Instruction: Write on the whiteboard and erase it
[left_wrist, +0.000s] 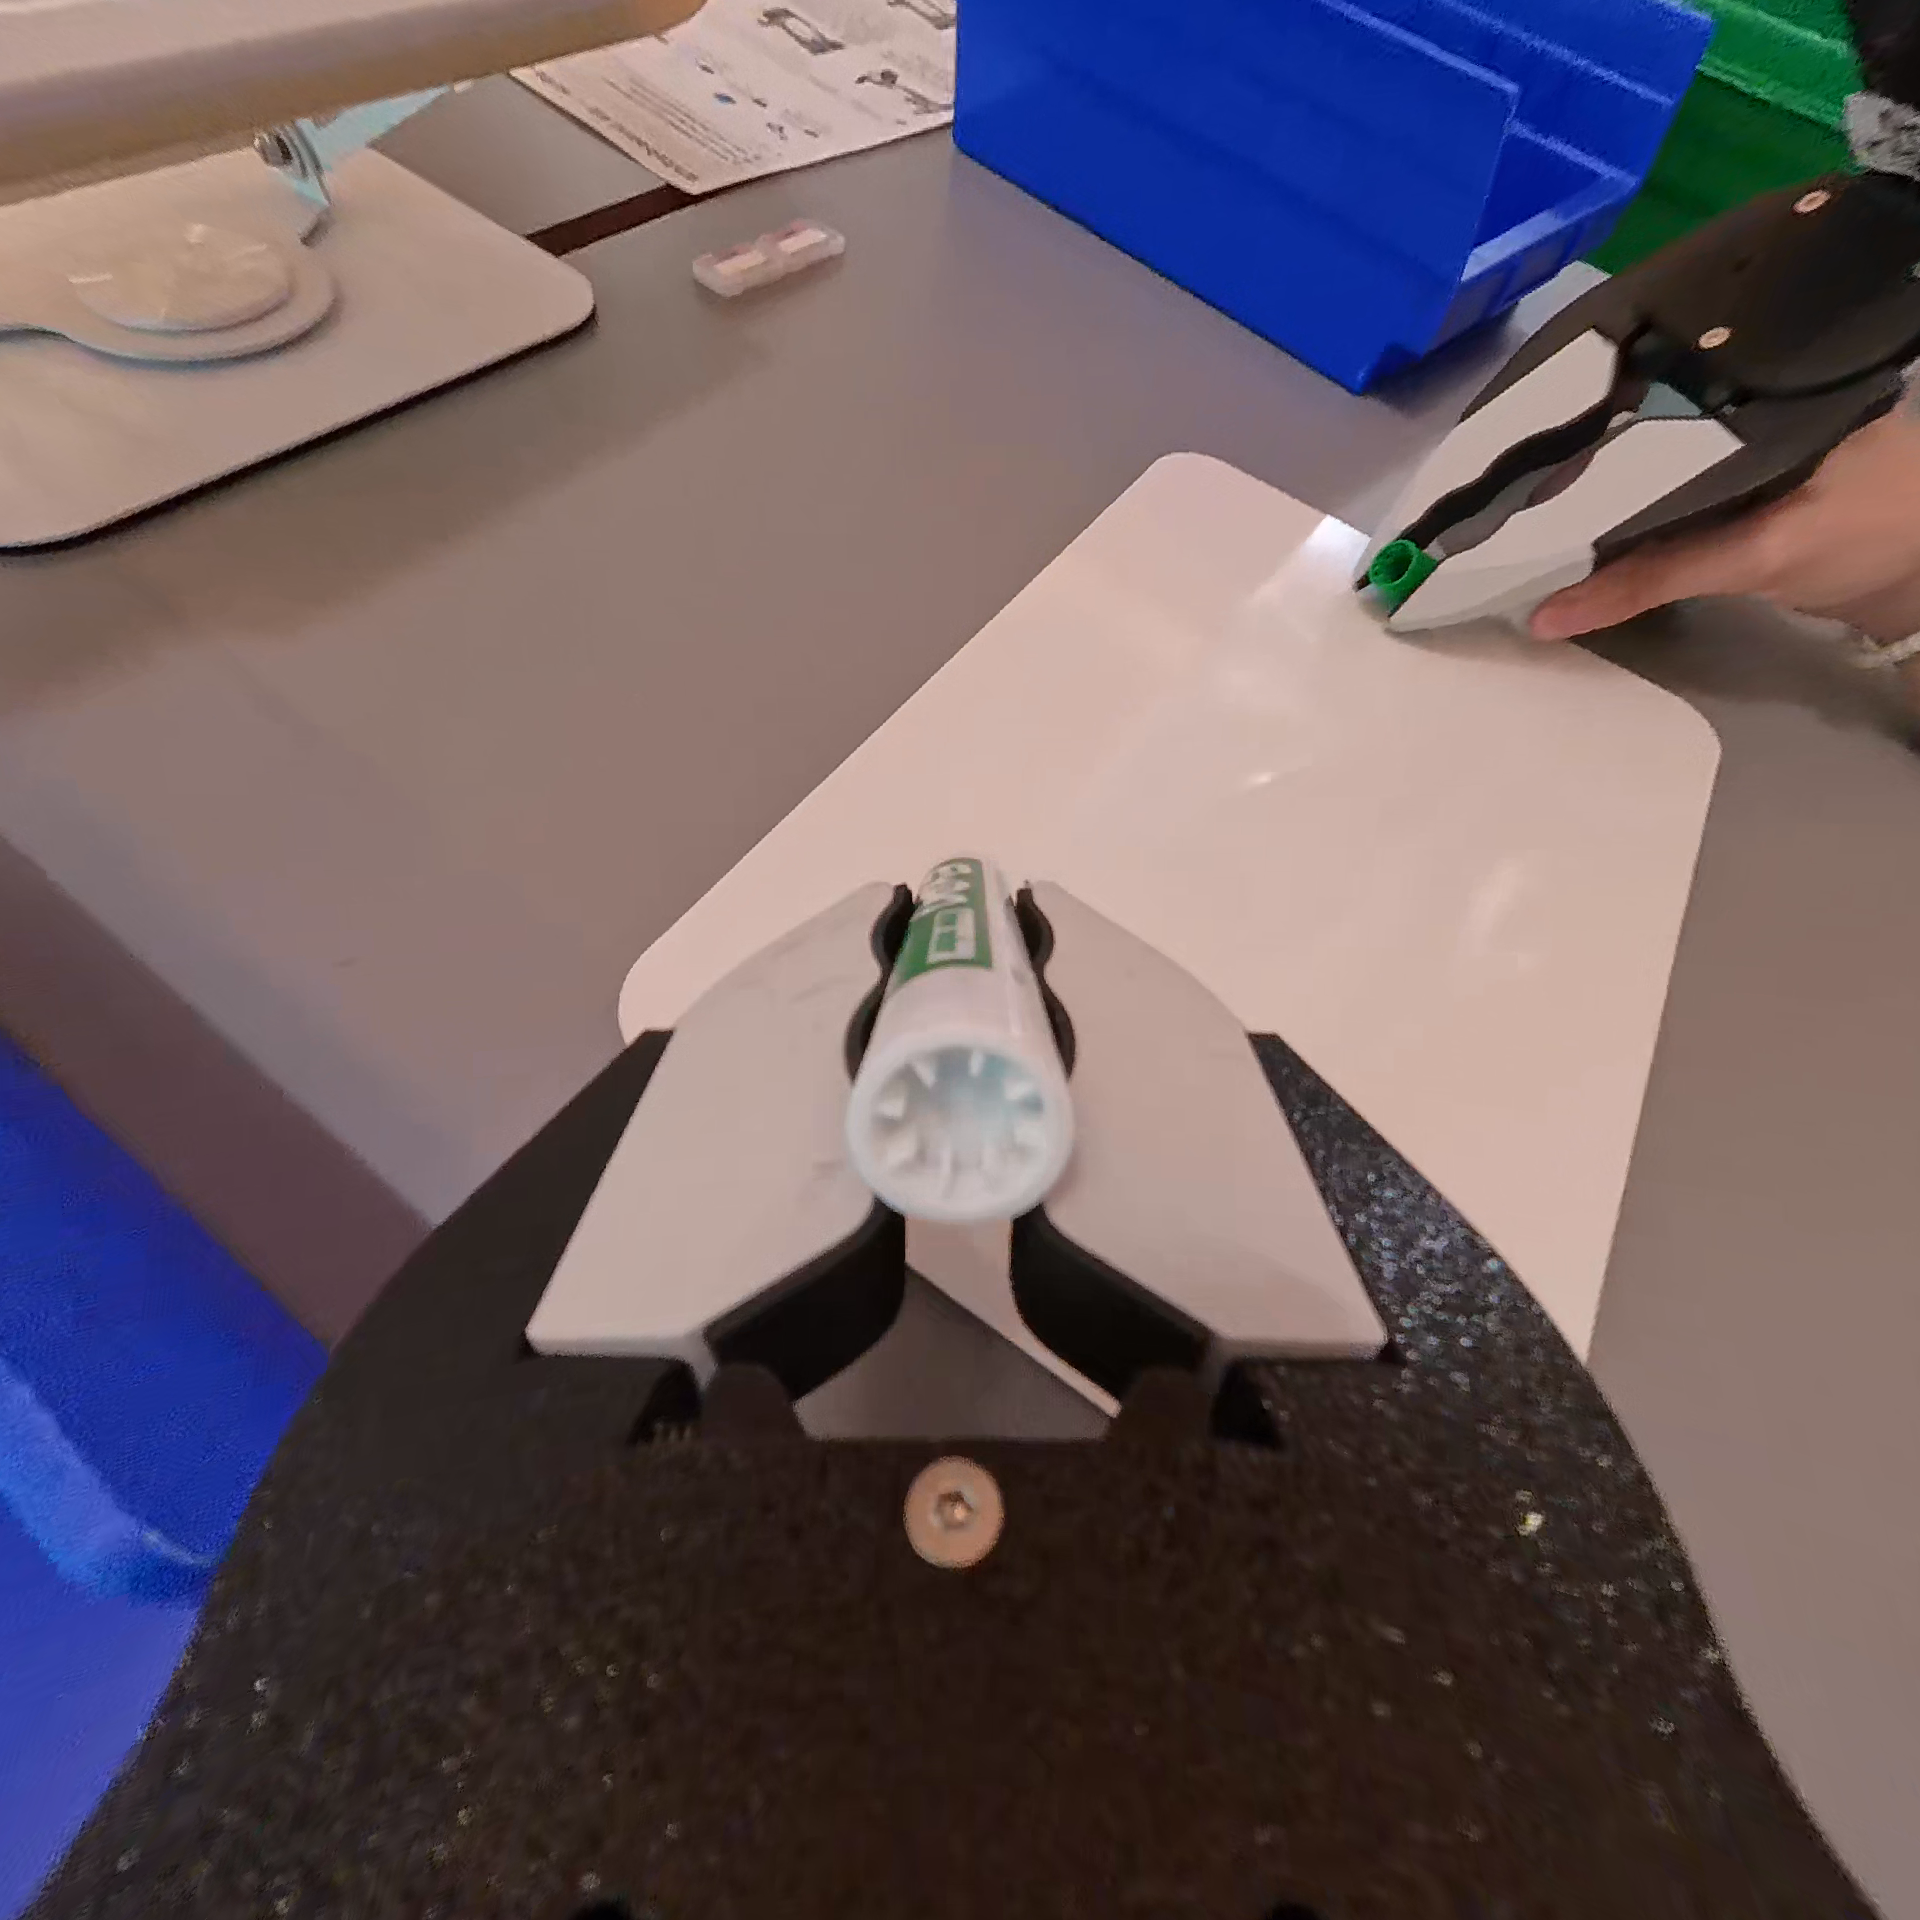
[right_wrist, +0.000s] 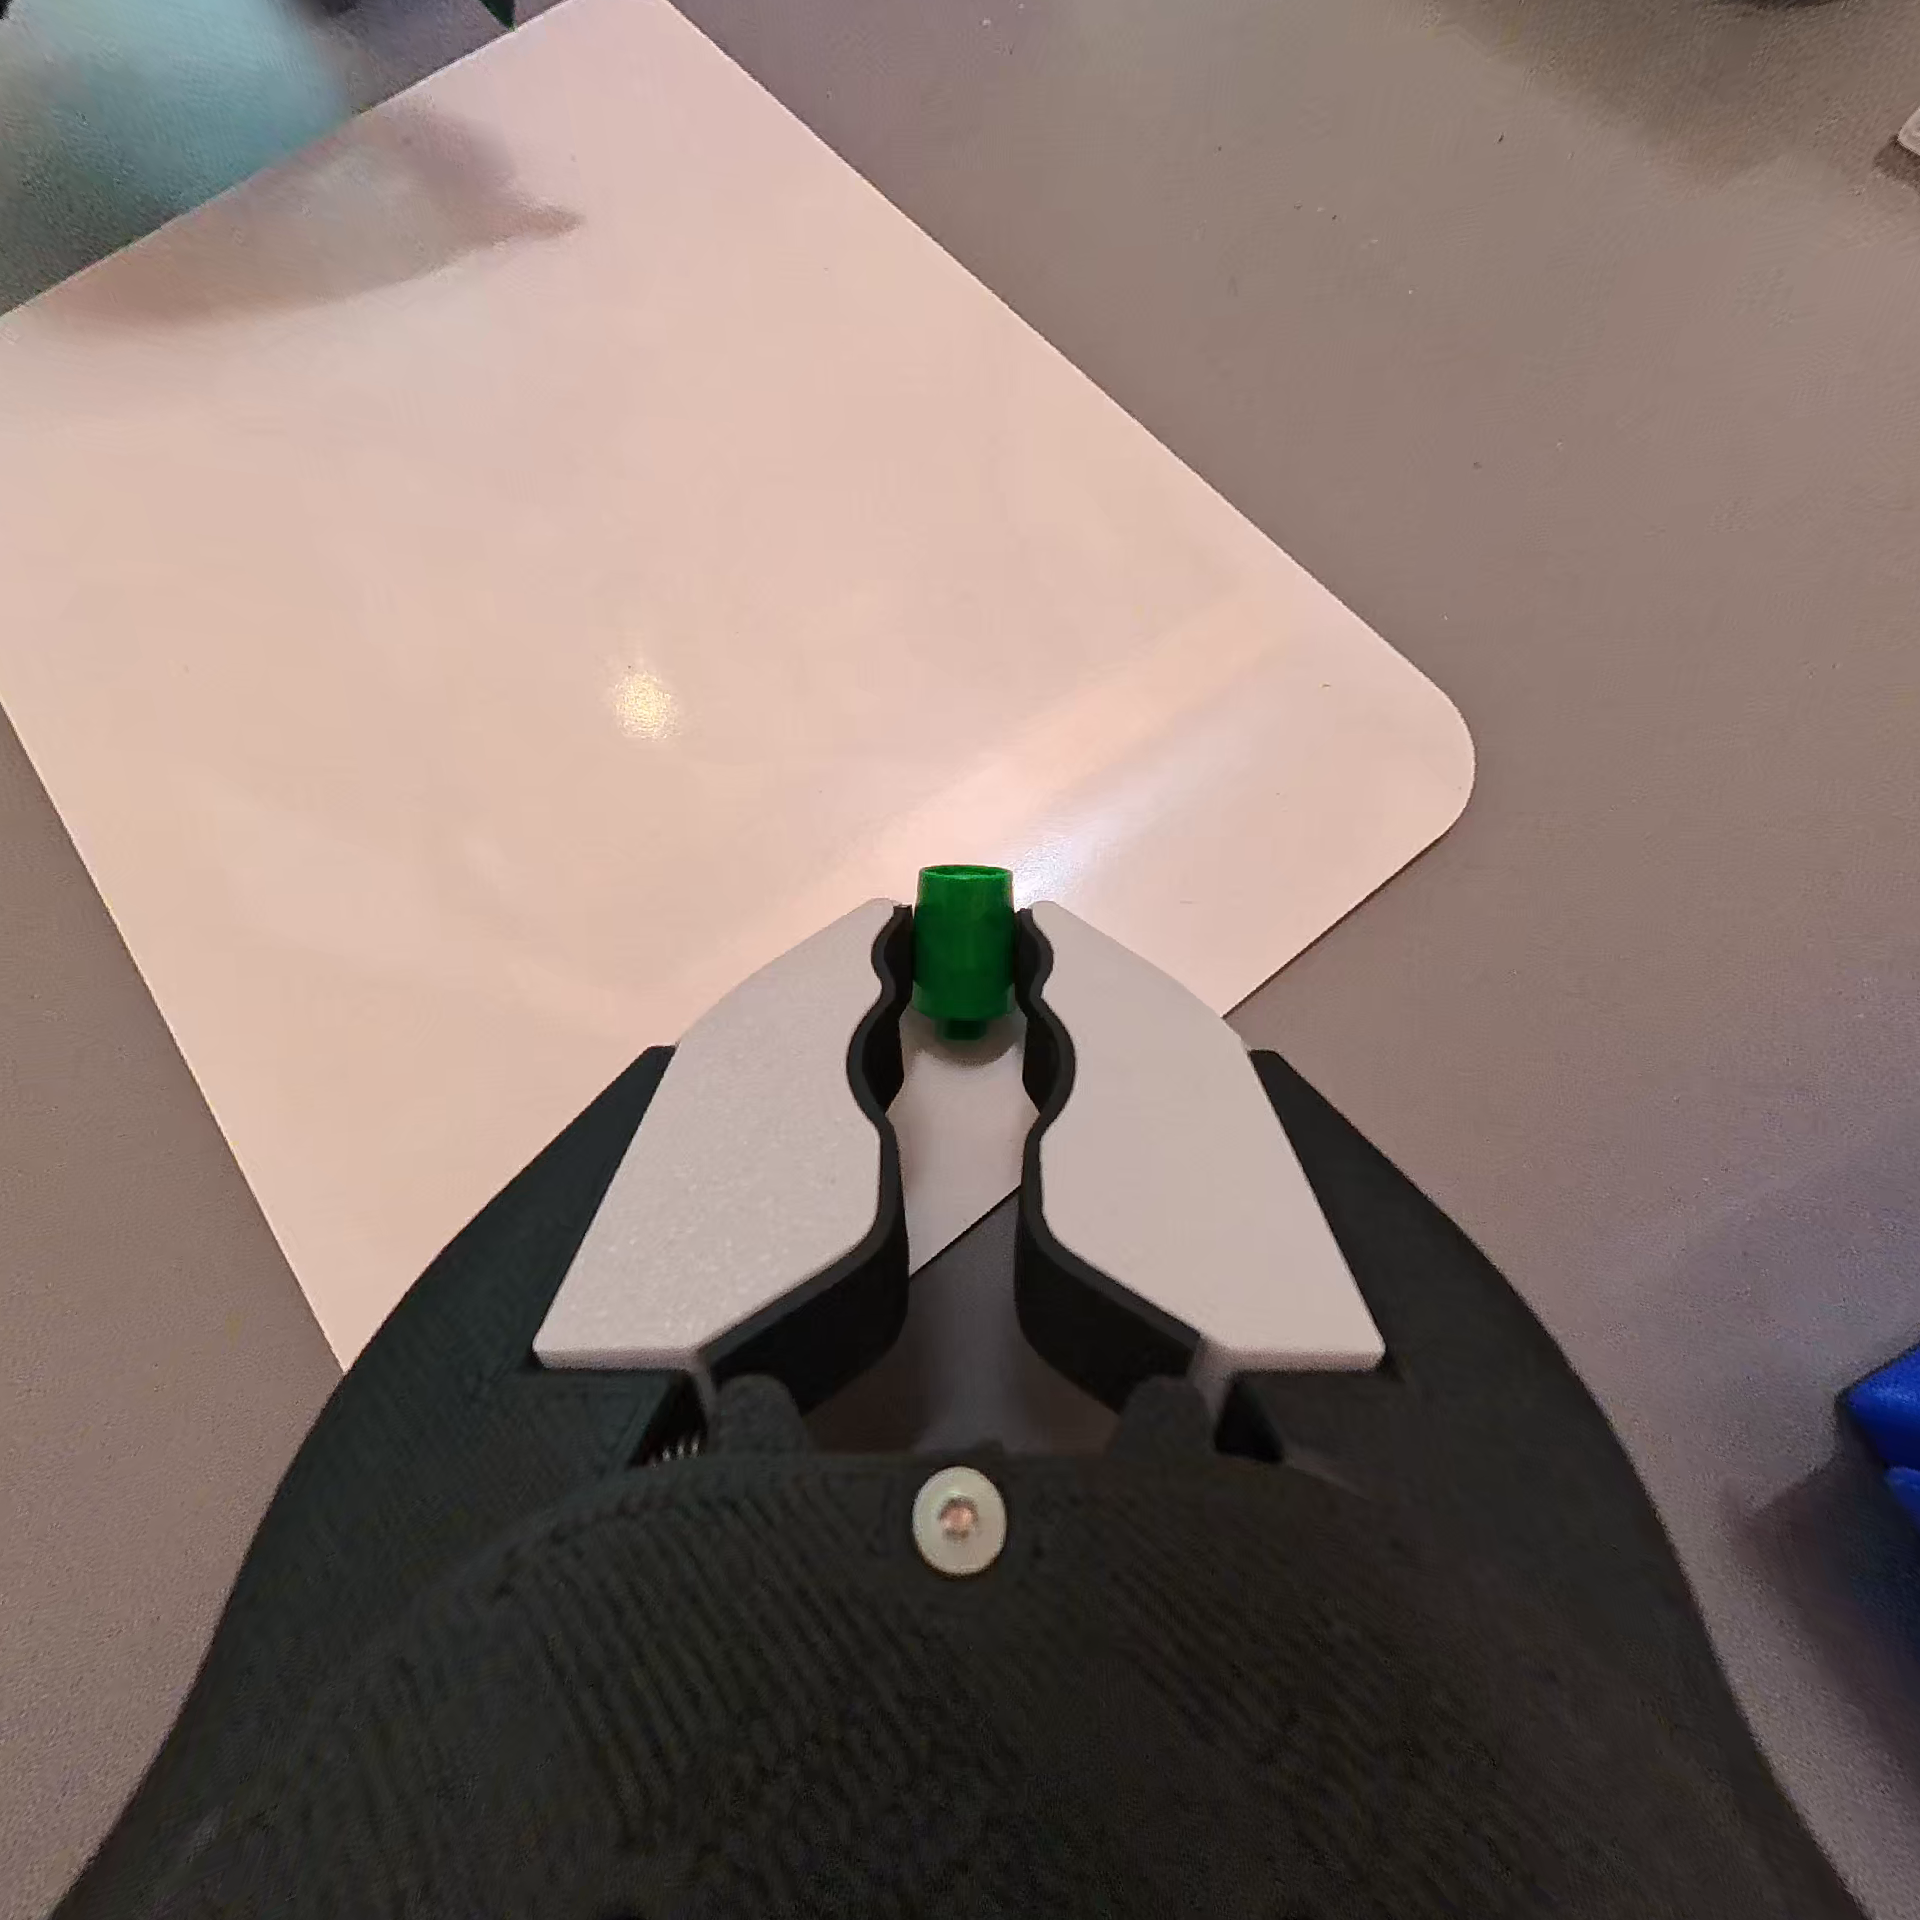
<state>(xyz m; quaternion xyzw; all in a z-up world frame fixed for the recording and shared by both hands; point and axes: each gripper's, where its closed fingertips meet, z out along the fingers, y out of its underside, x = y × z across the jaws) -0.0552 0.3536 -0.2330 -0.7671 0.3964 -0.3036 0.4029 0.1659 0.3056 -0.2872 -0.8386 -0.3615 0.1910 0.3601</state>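
A blank white whiteboard (left_wrist: 1247, 810) lies flat on the grey table; it also shows in the right wrist view (right_wrist: 520, 623). My left gripper (left_wrist: 961, 904) is shut on a white and green marker (left_wrist: 961, 1029), its open back end toward the camera, its tip hidden over the board's near corner. My right gripper (right_wrist: 961, 914) is shut on the marker's green cap (right_wrist: 961, 956) above the board's corner. In the left wrist view the right gripper (left_wrist: 1397, 582) holds the cap (left_wrist: 1397, 569) at the board's far right corner, with a hand behind it.
A blue bin (left_wrist: 1299, 156) and a green bin (left_wrist: 1766, 135) stand at the back right. A white stand base (left_wrist: 260, 343), a printed sheet (left_wrist: 748, 94) and a small clear piece (left_wrist: 769, 255) lie at the back left. Blue plastic (left_wrist: 94, 1351) is at the near left.
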